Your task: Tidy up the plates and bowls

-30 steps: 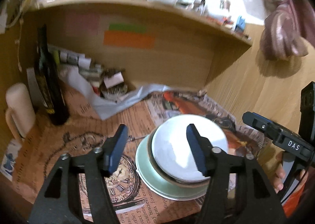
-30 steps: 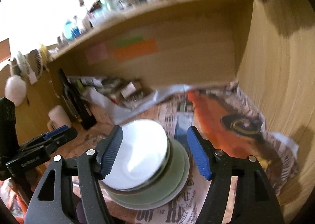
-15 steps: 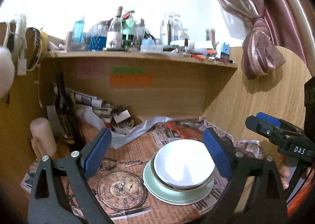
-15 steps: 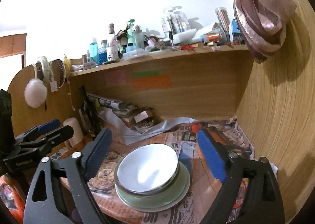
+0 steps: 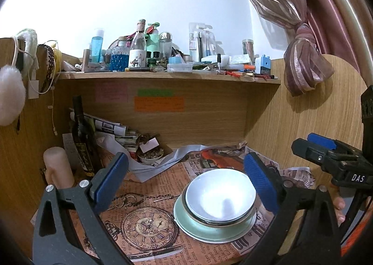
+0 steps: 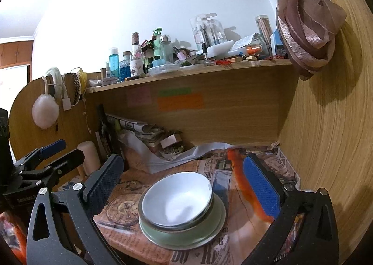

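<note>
Nearest the lens in the left wrist view, the left gripper (image 5: pixel 186 183) has just been spreading its jaws and they stand wide apart with nothing pressed between the blue pads; the right gripper (image 6: pixel 188 183), seen the same way in its own view, has likewise just been opening and holds nothing. Just beyond both, at the lower centre of each frame, the white bowl (image 5: pixel 220 195) sits nested in a darker-rimmed bowl (image 5: pixel 219 219) on the pale green plate (image 5: pixel 209 230), the stack resting on the newspaper-covered desk (image 5: pixel 144 195). The stacking looks finished, so the sound move is to draw straight back, keeping the pads clear of the rims so the stack stays centred. Farther off, a dark bottle (image 5: pixel 81 139) and a small dish of clutter (image 5: pixel 150 156) sit against the back panel, well apart from the stack.
</note>
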The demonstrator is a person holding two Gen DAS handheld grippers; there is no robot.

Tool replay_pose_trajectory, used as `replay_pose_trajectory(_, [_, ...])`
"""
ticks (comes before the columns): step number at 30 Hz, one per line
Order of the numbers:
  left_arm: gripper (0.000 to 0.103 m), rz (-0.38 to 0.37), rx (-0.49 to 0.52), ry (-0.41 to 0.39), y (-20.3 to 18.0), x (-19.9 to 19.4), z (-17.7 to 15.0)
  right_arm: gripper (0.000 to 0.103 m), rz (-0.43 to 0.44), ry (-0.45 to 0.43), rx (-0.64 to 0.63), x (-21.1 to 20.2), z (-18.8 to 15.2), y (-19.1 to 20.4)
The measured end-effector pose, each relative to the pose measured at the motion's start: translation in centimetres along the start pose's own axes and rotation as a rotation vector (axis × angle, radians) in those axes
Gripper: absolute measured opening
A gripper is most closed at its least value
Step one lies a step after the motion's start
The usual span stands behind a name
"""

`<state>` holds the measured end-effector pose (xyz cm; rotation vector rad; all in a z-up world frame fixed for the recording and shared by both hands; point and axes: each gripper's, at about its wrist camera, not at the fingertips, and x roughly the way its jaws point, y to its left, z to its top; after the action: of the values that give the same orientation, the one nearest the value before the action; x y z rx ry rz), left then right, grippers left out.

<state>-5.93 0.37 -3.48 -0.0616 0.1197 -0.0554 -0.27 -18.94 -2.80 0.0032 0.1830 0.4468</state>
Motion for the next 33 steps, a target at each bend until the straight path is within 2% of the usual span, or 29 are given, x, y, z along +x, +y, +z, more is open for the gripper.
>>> replay_pose_trajectory(33, [0.102,-0.01,0.006,0.007,-0.18,0.28,-0.26,0.103,0.017,-0.009,-0.019,-0.27,-0.21,0.48])
